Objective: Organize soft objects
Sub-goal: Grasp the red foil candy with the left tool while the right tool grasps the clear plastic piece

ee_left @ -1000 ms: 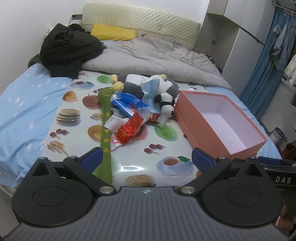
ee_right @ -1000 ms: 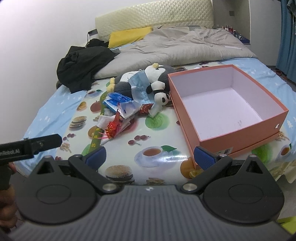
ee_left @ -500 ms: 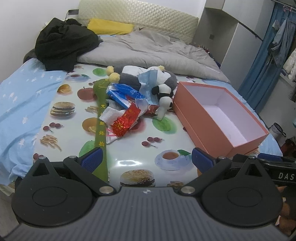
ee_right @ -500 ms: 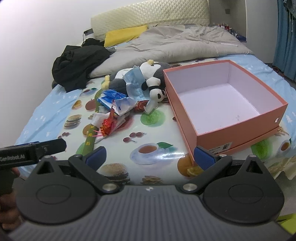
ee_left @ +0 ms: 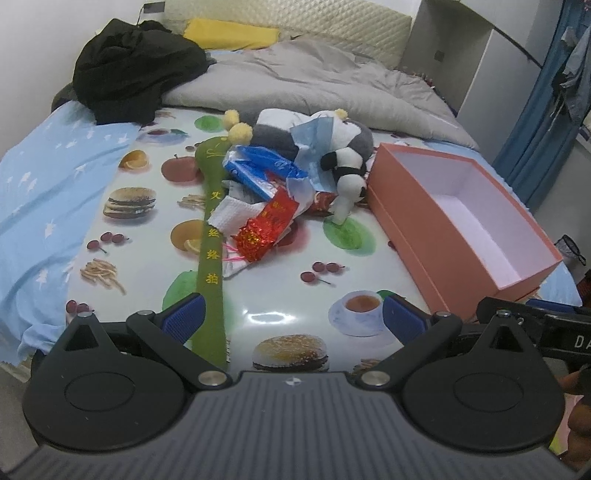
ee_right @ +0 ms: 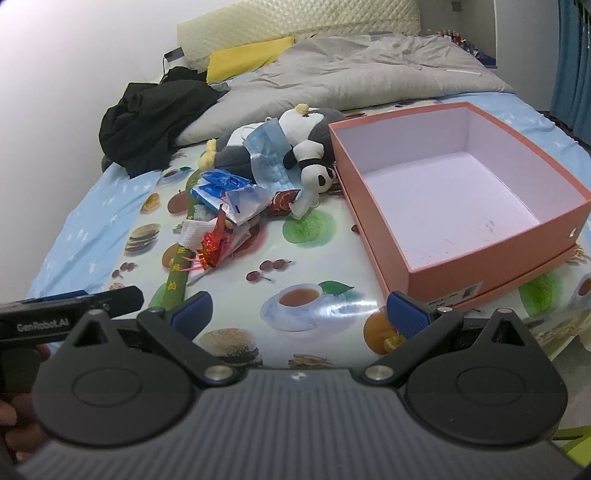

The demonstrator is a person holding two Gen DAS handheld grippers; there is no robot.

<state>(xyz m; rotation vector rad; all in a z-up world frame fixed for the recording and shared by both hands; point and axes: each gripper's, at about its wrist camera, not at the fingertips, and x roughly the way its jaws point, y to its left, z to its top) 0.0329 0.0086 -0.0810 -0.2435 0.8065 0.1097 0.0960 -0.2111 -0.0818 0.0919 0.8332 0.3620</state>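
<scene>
A heap of soft things lies mid-bed on a food-print cloth [ee_left: 155, 258]: a black-and-white plush toy [ee_left: 347, 162] [ee_right: 314, 162], a blue face mask [ee_left: 314, 136] [ee_right: 267, 147], blue packets [ee_left: 258, 166] [ee_right: 221, 184], a red foil pack [ee_left: 266, 225] [ee_right: 210, 243], white tissue [ee_left: 232, 214] and a long green fabric strip [ee_left: 210, 258] [ee_right: 177, 273]. An orange box [ee_left: 424, 229] [ee_right: 373, 206] with a white inside stands to the right, nothing in it. My left gripper [ee_left: 293, 319] and right gripper [ee_right: 299, 312] hover open over the bed's near edge, short of the heap.
A black garment pile [ee_left: 133, 70] [ee_right: 155, 110], a grey duvet [ee_left: 314, 81] [ee_right: 369, 70] and a yellow pillow [ee_left: 229, 33] lie at the bed's far end. Blue curtains [ee_left: 543, 122] hang on the right. The other gripper's body [ee_right: 66, 314] shows at left.
Both grippers have moved forward toward the heap and box, which now look larger. Their jaws have stayed open; nothing was grasped.
</scene>
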